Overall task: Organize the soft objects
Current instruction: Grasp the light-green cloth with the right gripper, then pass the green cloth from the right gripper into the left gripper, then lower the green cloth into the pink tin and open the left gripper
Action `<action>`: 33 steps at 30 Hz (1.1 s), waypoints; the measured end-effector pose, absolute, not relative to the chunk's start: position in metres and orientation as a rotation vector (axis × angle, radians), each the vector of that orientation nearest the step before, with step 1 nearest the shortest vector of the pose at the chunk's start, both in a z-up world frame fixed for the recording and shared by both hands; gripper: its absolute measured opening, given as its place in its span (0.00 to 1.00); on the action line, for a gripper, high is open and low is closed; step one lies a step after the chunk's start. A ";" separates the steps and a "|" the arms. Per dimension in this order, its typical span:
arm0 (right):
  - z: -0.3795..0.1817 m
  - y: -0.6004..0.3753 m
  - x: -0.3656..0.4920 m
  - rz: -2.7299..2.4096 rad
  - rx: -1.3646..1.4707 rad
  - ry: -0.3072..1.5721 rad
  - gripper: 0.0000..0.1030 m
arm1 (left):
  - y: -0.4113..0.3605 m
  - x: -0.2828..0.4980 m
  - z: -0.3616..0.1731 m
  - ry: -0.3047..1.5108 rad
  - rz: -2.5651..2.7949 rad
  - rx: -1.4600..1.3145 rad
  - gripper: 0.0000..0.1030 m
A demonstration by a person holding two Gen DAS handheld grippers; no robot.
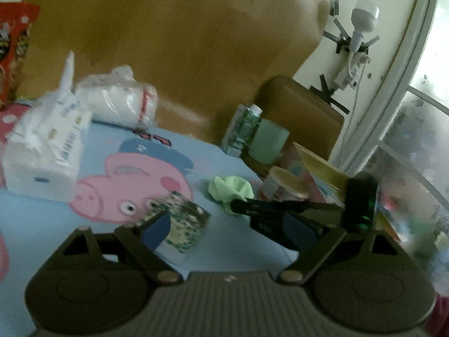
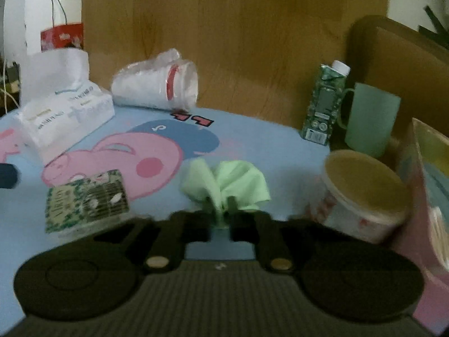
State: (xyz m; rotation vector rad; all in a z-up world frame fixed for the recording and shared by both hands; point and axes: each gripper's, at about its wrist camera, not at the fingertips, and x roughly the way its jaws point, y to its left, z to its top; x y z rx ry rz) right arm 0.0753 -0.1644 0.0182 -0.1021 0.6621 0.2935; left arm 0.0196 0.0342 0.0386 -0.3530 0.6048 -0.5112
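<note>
Two claws | right claw (image 2: 220, 210) pinching crumpled light-green cloth (image 2: 224, 185) | left claw (image 1: 227, 221) spread

Bare blue sheet (image 2: 266, 137) runs through the frame centre, wide enough to pass. Left side blocked by tissue pack (image 2: 64, 118) and small packet (image 2: 87, 199). Right side crowded: tub (image 2: 364, 196), mug (image 2: 370, 118), carton (image 2: 322, 104). Wooden headboard (image 2: 238, 36) closes the back; bagged cups (image 2: 157, 84) lie against it.
</note>
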 end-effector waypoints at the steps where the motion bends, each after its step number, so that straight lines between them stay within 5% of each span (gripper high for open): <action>1: 0.022 -0.171 0.063 0.295 -0.107 0.646 0.08 | 0.031 0.021 0.036 0.622 -0.526 -0.356 0.88; 8: 0.032 -0.215 -0.033 0.305 -0.093 0.604 0.09 | -0.027 0.026 0.015 0.771 -0.689 -0.341 0.78; 11: 0.029 -0.224 -0.065 0.285 -0.088 0.595 0.09 | -0.059 0.025 0.008 0.829 -0.748 -0.304 0.62; 15: 0.023 -0.234 -0.092 0.246 -0.076 0.561 0.09 | -0.101 0.027 -0.002 0.917 -0.824 -0.272 0.25; 16: 0.022 -0.236 -0.094 0.225 -0.085 0.553 0.09 | -0.111 0.027 0.001 0.916 -0.838 -0.264 0.23; 25: 0.056 -0.320 -0.088 -0.031 -0.062 0.340 0.09 | -0.228 0.045 0.072 0.737 -0.985 -0.080 0.24; 33: 0.054 -0.393 -0.052 -0.230 -0.026 0.372 0.13 | -0.307 0.065 0.058 0.731 -0.927 0.022 0.35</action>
